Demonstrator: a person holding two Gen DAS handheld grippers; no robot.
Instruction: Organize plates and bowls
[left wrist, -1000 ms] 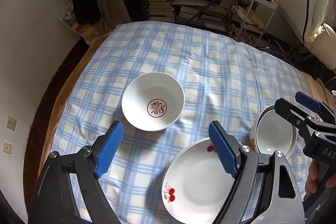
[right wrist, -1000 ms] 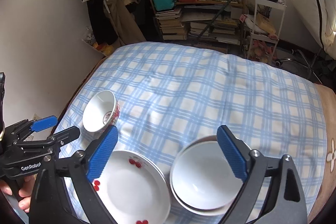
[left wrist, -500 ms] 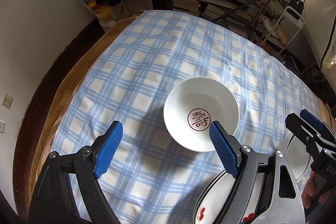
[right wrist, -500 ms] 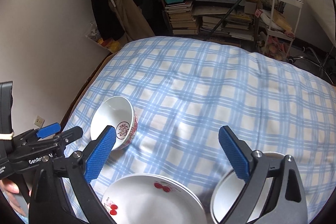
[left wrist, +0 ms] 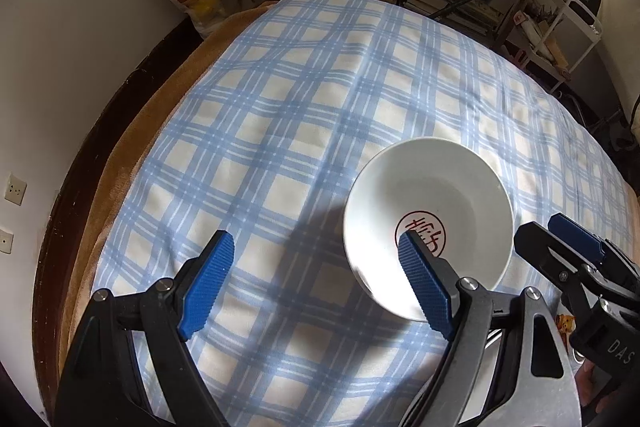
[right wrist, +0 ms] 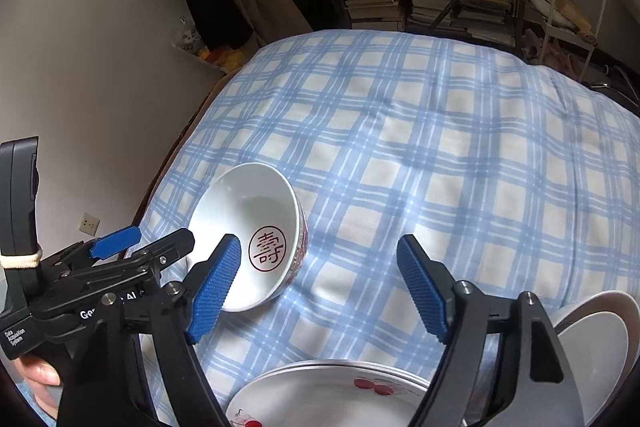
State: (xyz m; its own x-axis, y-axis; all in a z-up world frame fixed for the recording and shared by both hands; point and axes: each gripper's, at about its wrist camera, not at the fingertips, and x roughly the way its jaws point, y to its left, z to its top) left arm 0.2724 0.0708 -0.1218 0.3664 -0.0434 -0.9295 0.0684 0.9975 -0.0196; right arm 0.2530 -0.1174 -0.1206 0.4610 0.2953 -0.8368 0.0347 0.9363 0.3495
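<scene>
The white ceramic bowl with a red seal character [left wrist: 428, 223] lies tilted on the blue-checked cloth [left wrist: 304, 99], behind my left gripper's [left wrist: 316, 283] right finger. My right gripper [right wrist: 320, 287] has just been closing, nothing between; both stand wide, empty.

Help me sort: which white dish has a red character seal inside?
The deep bowl alone on the checked cloth; the plate carries cherries, and the right-hand bowl looks plain.
</scene>
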